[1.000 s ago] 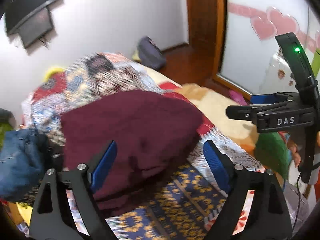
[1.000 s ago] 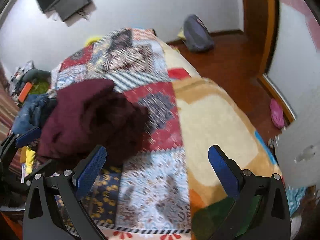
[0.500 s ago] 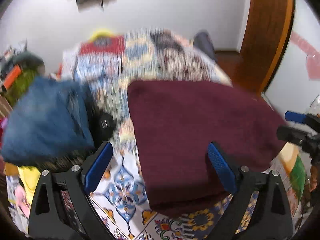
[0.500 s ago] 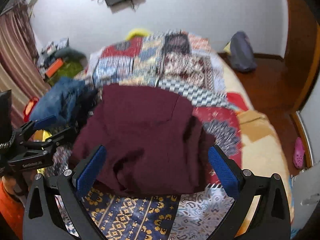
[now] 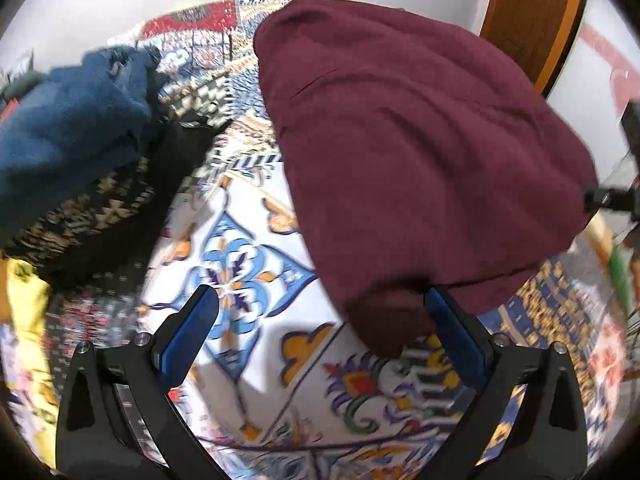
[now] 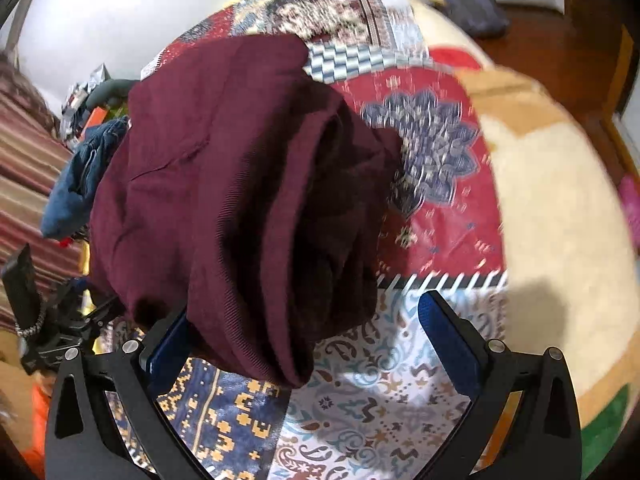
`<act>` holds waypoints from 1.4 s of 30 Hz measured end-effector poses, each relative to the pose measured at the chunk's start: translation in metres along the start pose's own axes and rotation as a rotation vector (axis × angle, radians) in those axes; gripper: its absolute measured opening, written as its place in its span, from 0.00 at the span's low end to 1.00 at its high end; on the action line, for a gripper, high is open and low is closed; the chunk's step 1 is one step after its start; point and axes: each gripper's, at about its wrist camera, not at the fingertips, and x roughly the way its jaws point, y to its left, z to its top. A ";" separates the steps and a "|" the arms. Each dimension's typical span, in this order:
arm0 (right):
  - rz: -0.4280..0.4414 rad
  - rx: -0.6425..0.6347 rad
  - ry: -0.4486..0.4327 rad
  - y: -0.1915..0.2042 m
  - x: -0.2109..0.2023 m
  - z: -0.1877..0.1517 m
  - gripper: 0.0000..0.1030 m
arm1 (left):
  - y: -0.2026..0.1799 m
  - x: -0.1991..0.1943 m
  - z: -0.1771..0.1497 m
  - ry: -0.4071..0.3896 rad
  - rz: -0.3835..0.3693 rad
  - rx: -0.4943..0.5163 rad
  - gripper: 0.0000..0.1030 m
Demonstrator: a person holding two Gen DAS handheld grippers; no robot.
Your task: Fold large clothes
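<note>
A folded maroon garment (image 5: 420,140) lies on the patterned bedspread (image 5: 240,280). It also shows in the right wrist view (image 6: 240,184), bunched in thick folds. My left gripper (image 5: 320,332) is open, low over the bedspread, with the garment's near corner between its blue fingers, by the right one (image 5: 452,328). My right gripper (image 6: 308,340) is open at the garment's near right edge; cloth hangs over its left finger (image 6: 168,344). The left gripper also shows at the left edge of the right wrist view (image 6: 60,328).
A blue denim garment (image 5: 68,132) and a dark patterned one (image 5: 100,208) are heaped left of the maroon one. A yellow cloth (image 5: 28,320) lies at the near left. A grey bag (image 6: 468,0) sits on the wooden floor beyond the bed.
Both grippers have dropped closer to the maroon garment. It now fills more of each view, and its near edges lie between the open fingers.
</note>
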 end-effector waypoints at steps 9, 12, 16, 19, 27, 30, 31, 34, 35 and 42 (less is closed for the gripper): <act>-0.137 -0.129 -0.082 0.003 -0.028 0.000 1.00 | 0.013 -0.045 0.002 -0.069 0.033 -0.015 1.00; -0.176 -0.156 -0.099 0.008 -0.037 0.001 1.00 | 0.018 -0.061 0.012 -0.119 0.072 -0.025 1.00; -0.278 -0.225 -0.162 0.020 -0.055 0.006 1.00 | 0.022 -0.076 0.029 -0.171 0.086 -0.039 1.00; -0.235 -0.220 -0.191 0.022 -0.063 0.017 1.00 | 0.024 -0.074 0.045 -0.184 0.078 -0.054 1.00; 0.042 0.000 -0.108 -0.003 -0.021 0.056 1.00 | 0.045 -0.022 0.076 -0.045 -0.193 -0.273 1.00; 0.120 0.106 -0.055 -0.016 0.007 0.058 1.00 | 0.049 0.002 0.074 0.016 -0.304 -0.345 1.00; 0.123 0.126 -0.041 -0.021 0.013 0.058 1.00 | 0.050 0.012 0.073 0.038 -0.330 -0.366 1.00; 0.171 0.169 0.024 -0.034 0.039 0.059 1.00 | 0.053 0.032 0.070 0.075 -0.425 -0.411 1.00; 0.193 0.182 0.038 -0.038 0.043 0.060 1.00 | 0.055 0.038 0.070 0.088 -0.458 -0.430 1.00; 0.354 0.257 0.115 -0.047 0.072 0.064 1.00 | 0.061 0.064 0.074 0.148 -0.592 -0.512 1.00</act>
